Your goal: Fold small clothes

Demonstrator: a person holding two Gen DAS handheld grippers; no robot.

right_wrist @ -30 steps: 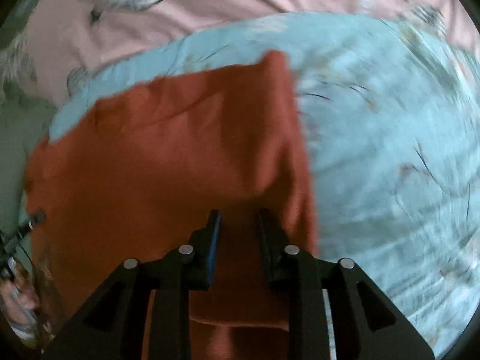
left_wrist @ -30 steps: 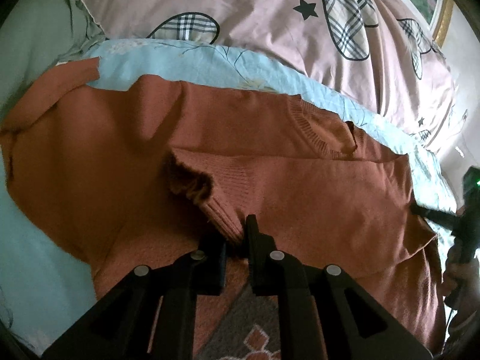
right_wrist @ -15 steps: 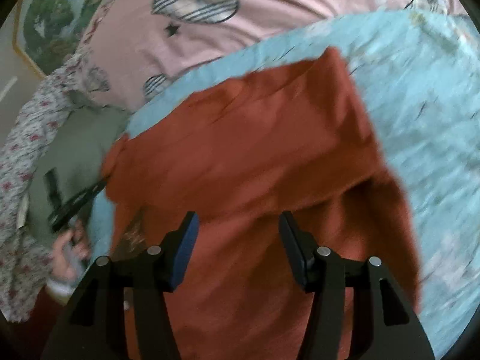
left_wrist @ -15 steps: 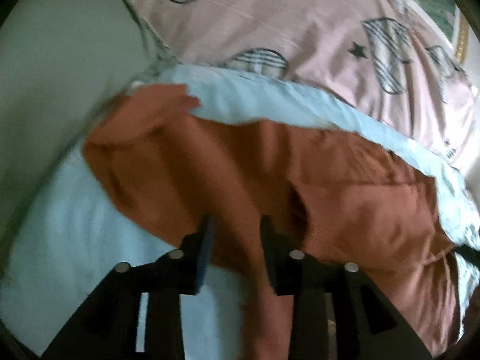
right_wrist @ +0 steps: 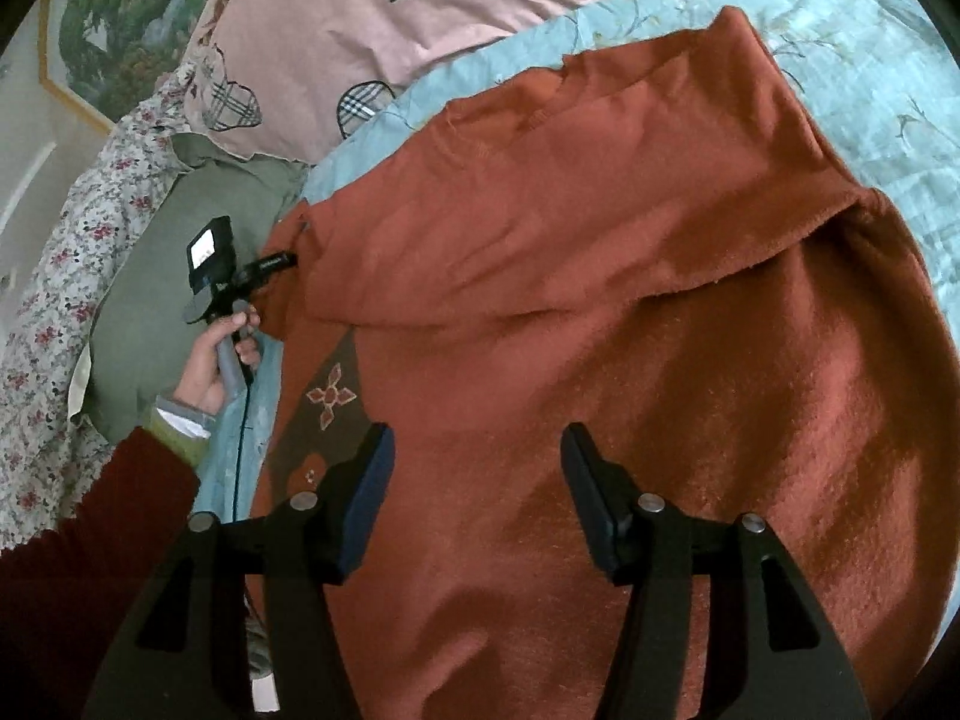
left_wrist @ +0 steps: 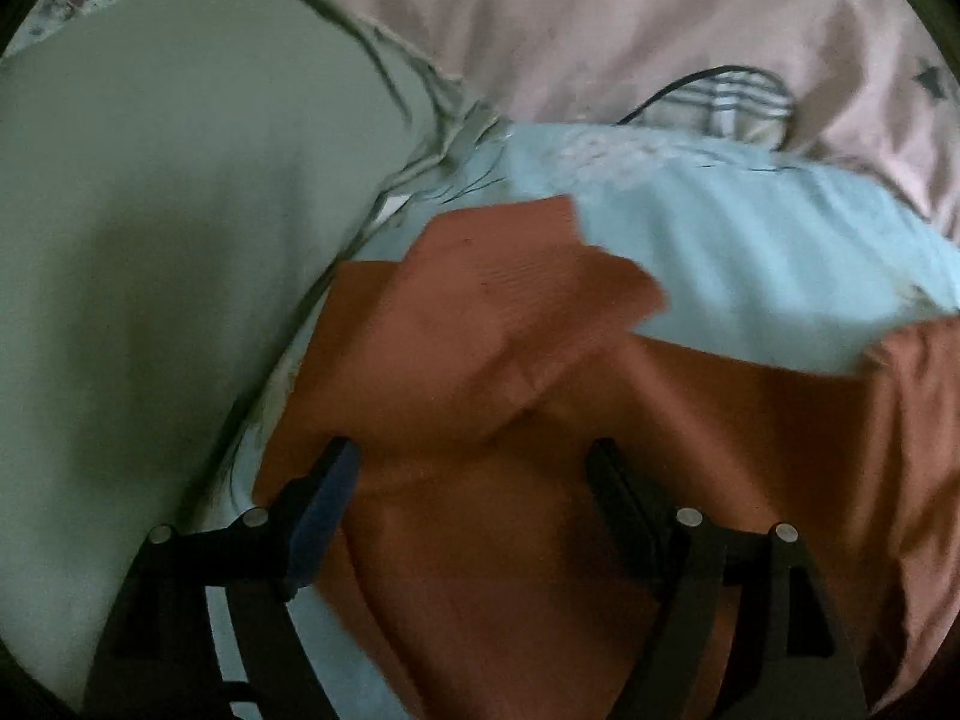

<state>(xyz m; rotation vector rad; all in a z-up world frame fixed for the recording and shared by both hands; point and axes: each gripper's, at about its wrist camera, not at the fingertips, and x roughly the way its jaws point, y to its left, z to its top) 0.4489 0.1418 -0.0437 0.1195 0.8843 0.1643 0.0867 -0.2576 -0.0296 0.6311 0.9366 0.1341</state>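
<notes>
A rust-orange knitted sweater lies on a light blue sheet, its upper part folded down over the body. A brown patterned panel shows at its left edge. My right gripper is open and empty above the sweater's lower middle. My left gripper is open and empty above the sweater's left edge, where a sleeve lies across the sheet. The left gripper also shows in the right wrist view, held in a hand at the sweater's left side.
A pink quilt with plaid hearts lies behind the sweater. A grey-green pillow sits to the left, and a floral cloth beyond it. A framed picture hangs on the wall.
Both grippers have opened and let go of the sweater. The left gripper has swung to the sweater's left edge. The right gripper has pulled back, with the fold now lying flat.
</notes>
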